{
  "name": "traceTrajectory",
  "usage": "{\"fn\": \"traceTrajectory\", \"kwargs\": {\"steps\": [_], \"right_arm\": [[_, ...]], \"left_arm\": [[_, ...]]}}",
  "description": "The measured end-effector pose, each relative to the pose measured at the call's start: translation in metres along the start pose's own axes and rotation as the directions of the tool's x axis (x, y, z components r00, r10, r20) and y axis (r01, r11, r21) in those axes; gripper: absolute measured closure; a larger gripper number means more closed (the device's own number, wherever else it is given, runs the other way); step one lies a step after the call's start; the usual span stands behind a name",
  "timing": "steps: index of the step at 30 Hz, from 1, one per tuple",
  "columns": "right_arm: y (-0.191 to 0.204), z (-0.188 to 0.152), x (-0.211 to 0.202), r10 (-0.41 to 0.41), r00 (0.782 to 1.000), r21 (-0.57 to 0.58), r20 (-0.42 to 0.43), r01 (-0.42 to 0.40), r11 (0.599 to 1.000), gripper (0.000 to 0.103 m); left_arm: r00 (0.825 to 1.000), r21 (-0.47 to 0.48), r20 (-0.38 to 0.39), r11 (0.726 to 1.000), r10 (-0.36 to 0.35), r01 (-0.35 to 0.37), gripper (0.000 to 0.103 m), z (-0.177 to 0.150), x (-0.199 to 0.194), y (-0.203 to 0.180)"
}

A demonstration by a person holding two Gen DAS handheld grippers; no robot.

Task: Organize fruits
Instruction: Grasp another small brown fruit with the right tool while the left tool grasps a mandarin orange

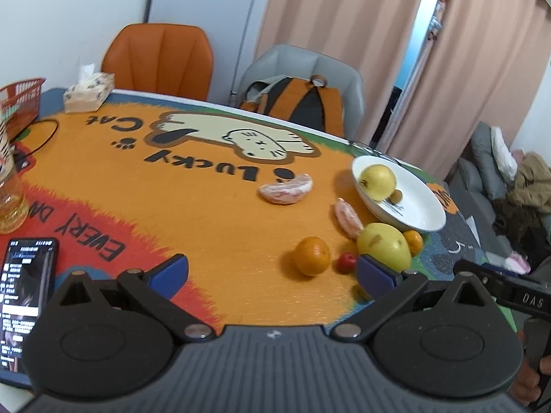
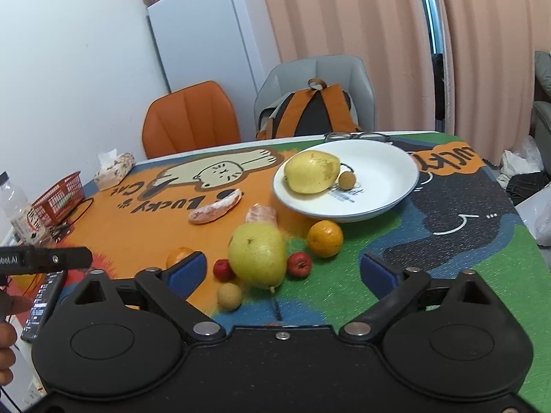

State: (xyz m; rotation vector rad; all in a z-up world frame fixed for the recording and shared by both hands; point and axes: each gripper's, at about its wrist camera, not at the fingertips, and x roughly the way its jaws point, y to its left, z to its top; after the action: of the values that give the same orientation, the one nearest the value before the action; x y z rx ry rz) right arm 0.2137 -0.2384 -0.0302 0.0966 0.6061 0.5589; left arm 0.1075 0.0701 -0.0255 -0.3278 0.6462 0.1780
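We hold both grippers over the bench (image 2: pixel 447 247), which is covered by a bright cat-print mat. Our left gripper (image 1: pixel 272 270) has its jaws spread wide with nothing between the blue pads; a whole orange (image 1: pixel 311 255) and a small red fruit (image 1: pixel 346 262) lie on the mat just beyond them. Our right gripper (image 2: pixel 284 272) is also spread wide and empty, its pads touching nothing; a large yellow pomelo (image 2: pixel 258 260) lies ahead of the gap, flanked by two small red fruits (image 2: pixel 299 264) and with a small tan round fruit (image 2: pixel 229 296) just in front.

The white plate (image 2: pixel 378 186) sits toward the far side of the bench and holds a yellow pear (image 2: pixel 311 171) with a small tan fruit (image 2: pixel 346 179) touching it. A second orange (image 2: pixel 324 238) rests just beside the plate's near rim. Two peeled citrus pieces (image 2: pixel 215 210) lie on the orange part of the mat, left of the plate. At the far left stand a red basket (image 2: pixel 60 198) and a tissue box (image 2: pixel 113 168).
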Motion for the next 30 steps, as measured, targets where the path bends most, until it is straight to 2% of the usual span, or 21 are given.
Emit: {"fn": "traceTrajectory", "kwargs": {"steps": [6,10,14,18,21,24,30], "right_arm": [[0.007,-0.009,0.011,0.018,1.0,-0.015,-0.025,-0.018,1.0,0.018],[0.009,-0.013,0.019,0.023,0.999,-0.015,-0.04,-0.023,1.0,0.023],[0.01,-0.015,0.026,0.026,0.998,-0.02,-0.061,-0.027,0.999,0.033],[0.011,-0.017,0.033,0.059,0.994,-0.01,-0.089,-0.06,0.998,0.047],[0.008,-0.016,0.038,0.139,0.984,0.046,-0.116,-0.134,0.99,0.054],[0.012,-0.016,0.043,0.179,0.975,0.057,-0.131,-0.173,0.983,0.056],[0.019,-0.018,0.062,0.167,0.972,0.03,-0.166,-0.164,0.986,0.061]], "left_arm": [[1.0,-0.045,-0.013,0.999,0.011,-0.011,0.002,-0.005,0.007,0.023],[1.0,-0.038,-0.012,0.999,0.002,-0.002,0.002,-0.007,0.015,0.027],[1.0,-0.037,-0.013,0.999,-0.018,0.018,0.004,-0.007,0.025,0.024],[0.999,-0.002,-0.017,0.999,-0.044,0.044,0.008,-0.007,0.037,0.014],[0.997,0.015,-0.025,0.997,-0.069,0.069,0.011,-0.008,0.046,0.006],[0.996,0.036,-0.041,0.996,-0.081,0.082,0.017,-0.009,0.058,0.0],[0.993,0.04,-0.072,0.994,-0.096,0.099,0.027,-0.009,0.08,-0.004]]}}
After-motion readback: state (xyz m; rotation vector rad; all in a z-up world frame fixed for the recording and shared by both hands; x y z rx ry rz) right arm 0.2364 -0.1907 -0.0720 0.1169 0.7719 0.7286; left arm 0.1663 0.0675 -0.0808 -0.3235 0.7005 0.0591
